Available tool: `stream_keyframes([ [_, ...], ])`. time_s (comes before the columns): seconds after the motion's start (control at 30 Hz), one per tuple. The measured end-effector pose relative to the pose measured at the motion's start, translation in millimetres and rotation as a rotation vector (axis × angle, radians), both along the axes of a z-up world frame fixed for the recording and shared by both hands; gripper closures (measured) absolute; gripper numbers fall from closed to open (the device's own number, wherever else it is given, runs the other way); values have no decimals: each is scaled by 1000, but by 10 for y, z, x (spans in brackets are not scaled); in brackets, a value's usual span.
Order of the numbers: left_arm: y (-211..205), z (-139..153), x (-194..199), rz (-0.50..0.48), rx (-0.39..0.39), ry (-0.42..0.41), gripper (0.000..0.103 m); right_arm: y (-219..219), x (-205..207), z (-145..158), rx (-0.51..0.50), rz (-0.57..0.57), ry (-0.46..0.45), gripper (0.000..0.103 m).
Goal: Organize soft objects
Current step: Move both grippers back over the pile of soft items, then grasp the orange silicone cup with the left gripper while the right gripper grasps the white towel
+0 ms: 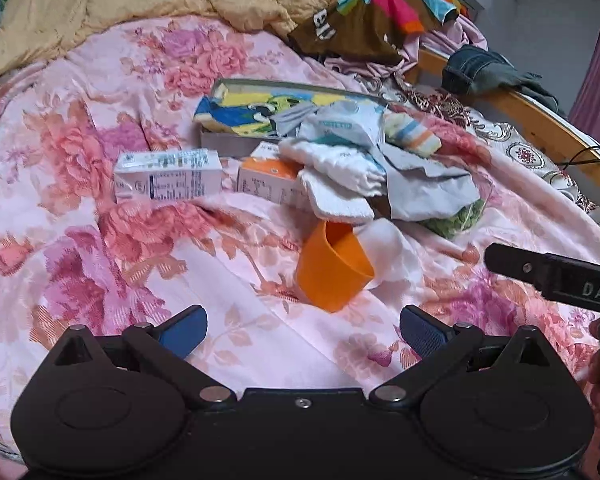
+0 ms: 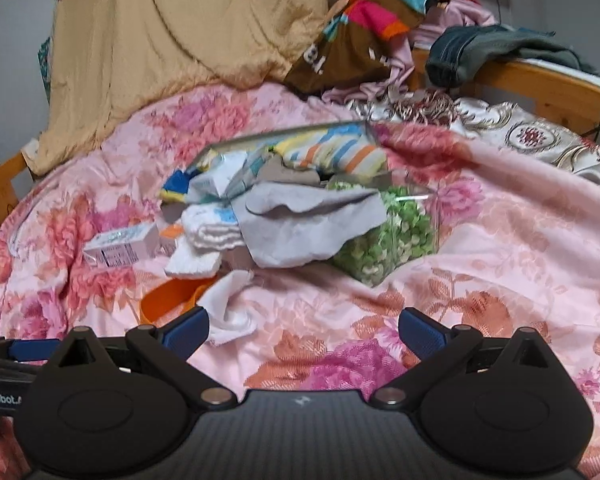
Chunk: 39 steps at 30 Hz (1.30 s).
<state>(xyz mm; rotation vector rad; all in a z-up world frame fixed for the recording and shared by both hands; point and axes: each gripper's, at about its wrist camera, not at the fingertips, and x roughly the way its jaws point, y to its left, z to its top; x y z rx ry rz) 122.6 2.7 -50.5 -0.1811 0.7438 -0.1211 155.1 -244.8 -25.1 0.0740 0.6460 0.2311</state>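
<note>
On the floral bedspread (image 1: 100, 240) we list: a heap of grey cloth (image 2: 300, 224) and white towels (image 1: 340, 184), an orange cup (image 1: 332, 268) tipped beside it. Left gripper (image 1: 303, 332) and right gripper (image 2: 303, 334): jaws spread, empty.

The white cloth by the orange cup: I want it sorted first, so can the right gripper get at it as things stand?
Probably yes. The right gripper is open, and the white cloth lies uncovered just ahead of its left finger, beside the orange cup.
</note>
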Motion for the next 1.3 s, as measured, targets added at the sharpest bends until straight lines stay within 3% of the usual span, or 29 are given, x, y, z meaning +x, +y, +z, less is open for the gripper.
stream_keyframes([
  [0.17, 35, -55, 42, 11, -25, 36, 1, -12, 95, -10, -33, 22, 7, 0],
  [0.33, 32, -75, 133, -17, -19, 66, 1, 57, 186, -33, -141, 128, -40, 0],
  [0.53, 52, -73, 315, -66, 31, 88, 1, 148, 272, -76, -211, 248, -81, 0],
  [0.7, 57, -86, 474, -133, 68, 99, 1, 305, 247, -163, -340, 388, -148, 0],
  [0.87, -85, -109, 548, -284, 146, 62, 1, 470, 196, -273, -433, 512, -211, 0],
  [1.0, -208, -136, 565, -392, 225, 6, 1, 558, 222, -352, -475, 540, -255, 0],
  [1.17, -272, -182, 627, -427, 314, -52, 2, 639, 292, -411, -490, 568, -297, 0],
  [1.3, -294, -200, 663, -458, 354, -63, 13, 650, 346, -457, -504, 597, -309, 1],
])
